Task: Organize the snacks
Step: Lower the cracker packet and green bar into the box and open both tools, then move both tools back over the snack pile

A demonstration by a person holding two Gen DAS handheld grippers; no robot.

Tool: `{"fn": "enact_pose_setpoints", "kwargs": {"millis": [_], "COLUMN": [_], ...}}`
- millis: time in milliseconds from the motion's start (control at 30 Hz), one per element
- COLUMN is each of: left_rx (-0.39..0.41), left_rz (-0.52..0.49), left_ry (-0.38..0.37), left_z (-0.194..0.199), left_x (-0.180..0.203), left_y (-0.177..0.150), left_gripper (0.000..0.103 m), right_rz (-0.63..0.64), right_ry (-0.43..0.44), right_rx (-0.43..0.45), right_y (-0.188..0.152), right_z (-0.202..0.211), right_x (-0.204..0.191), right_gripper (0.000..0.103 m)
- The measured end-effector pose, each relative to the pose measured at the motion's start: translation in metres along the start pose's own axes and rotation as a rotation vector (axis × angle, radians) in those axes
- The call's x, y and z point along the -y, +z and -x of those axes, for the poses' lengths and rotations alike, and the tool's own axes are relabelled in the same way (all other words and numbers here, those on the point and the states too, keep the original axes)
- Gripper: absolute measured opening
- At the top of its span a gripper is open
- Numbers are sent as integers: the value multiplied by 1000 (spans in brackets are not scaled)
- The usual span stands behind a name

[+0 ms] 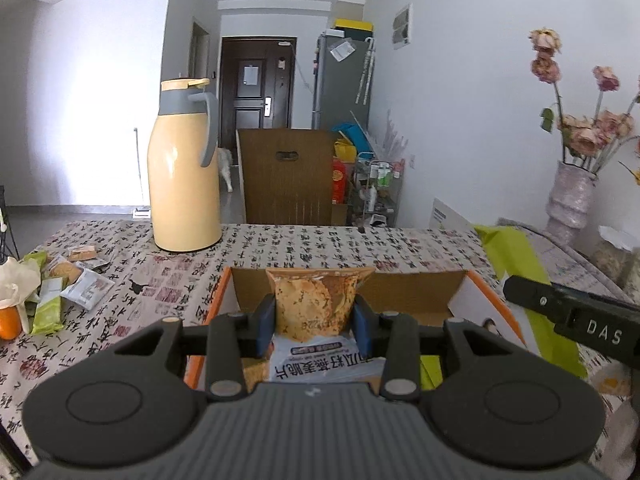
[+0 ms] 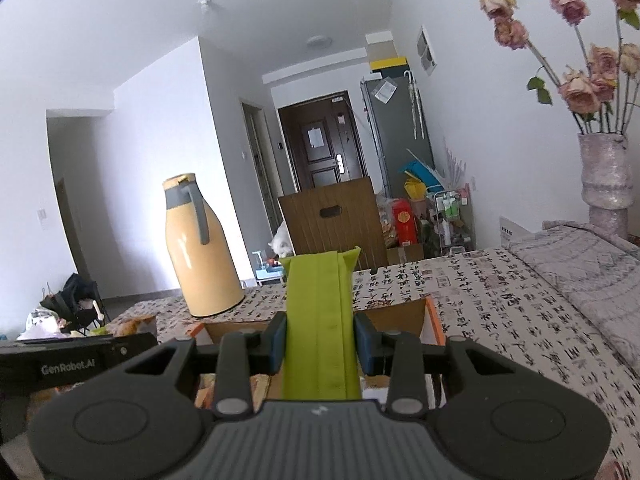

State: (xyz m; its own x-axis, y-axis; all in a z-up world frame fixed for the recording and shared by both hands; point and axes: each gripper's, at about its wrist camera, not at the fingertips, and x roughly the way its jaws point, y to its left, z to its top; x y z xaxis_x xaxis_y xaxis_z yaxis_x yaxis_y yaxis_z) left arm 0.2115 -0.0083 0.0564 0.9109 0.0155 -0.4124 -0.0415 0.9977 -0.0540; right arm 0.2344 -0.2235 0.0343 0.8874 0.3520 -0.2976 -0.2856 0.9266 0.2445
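My left gripper [image 1: 314,326] is shut on an orange-brown snack packet [image 1: 316,300] and holds it upright over an open cardboard box with orange edges [image 1: 472,292]. A white and blue packet [image 1: 320,364] lies inside the box below it. My right gripper [image 2: 320,344] is shut on a long lime-green snack packet [image 2: 318,320] above the same box [image 2: 434,320]. The green packet also shows in the left wrist view [image 1: 520,276], to the right of the box. Several loose snack packets [image 1: 68,284] lie at the table's left.
A tall yellow thermos jug [image 1: 182,168] stands on the patterned tablecloth [image 1: 280,244] behind the box. A vase of dried roses [image 1: 572,196] stands at the right on a grey cloth. An orange [image 1: 8,322] lies at the left edge. A wooden chair back [image 1: 286,176] is beyond the table.
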Motion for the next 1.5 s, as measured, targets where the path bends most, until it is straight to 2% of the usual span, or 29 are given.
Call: {"fn": "enact_pose_setpoints", "kwargs": {"millis": [200,333,700,733,833,867,900,967,1033,1100,1500], "left_rx": [-4,-33,-49,-48,-39,-34,-26,-8,3,2,2], "left_rz": [45,50,33,35,44,48,51,59,63,67,78], "left_ry": [10,18,7,10,21,30,40,60,62,58,63], "left_z": [-26,-39,-42,-43,-41,-40,-38,-35,-33,-32,-32], "left_x": [-11,-17,-13,-14,-16,-17,-17,-18,-18,-19,-20], "left_y": [-4,-9,-18,-18,-18,-18,-18,-18,-17,-17,-17], "left_gripper": [39,39,41,43,63,78,90,103,103,103,103], "right_rz": [-14,-13,-13,-12,-18,-21,-26,-32,-30,-28,-22], "right_ry": [5,19,5,4,-3,-6,-7,-11,-19,-27,-54], "right_rx": [-13,-39,-74,-76,-79,-77,-78,-74,-67,-59,-54], "right_y": [-5,-13,-21,-21,-22,-22,-22,-21,-21,-22,-21], "right_z": [-27,-37,-43,-43,-42,-42,-42,-40,-39,-38,-39], "right_x": [0,1,3,4,6,6,7,9,9,9,8], "right_gripper": [34,34,35,36,38,39,42,59,86,103,103]}}
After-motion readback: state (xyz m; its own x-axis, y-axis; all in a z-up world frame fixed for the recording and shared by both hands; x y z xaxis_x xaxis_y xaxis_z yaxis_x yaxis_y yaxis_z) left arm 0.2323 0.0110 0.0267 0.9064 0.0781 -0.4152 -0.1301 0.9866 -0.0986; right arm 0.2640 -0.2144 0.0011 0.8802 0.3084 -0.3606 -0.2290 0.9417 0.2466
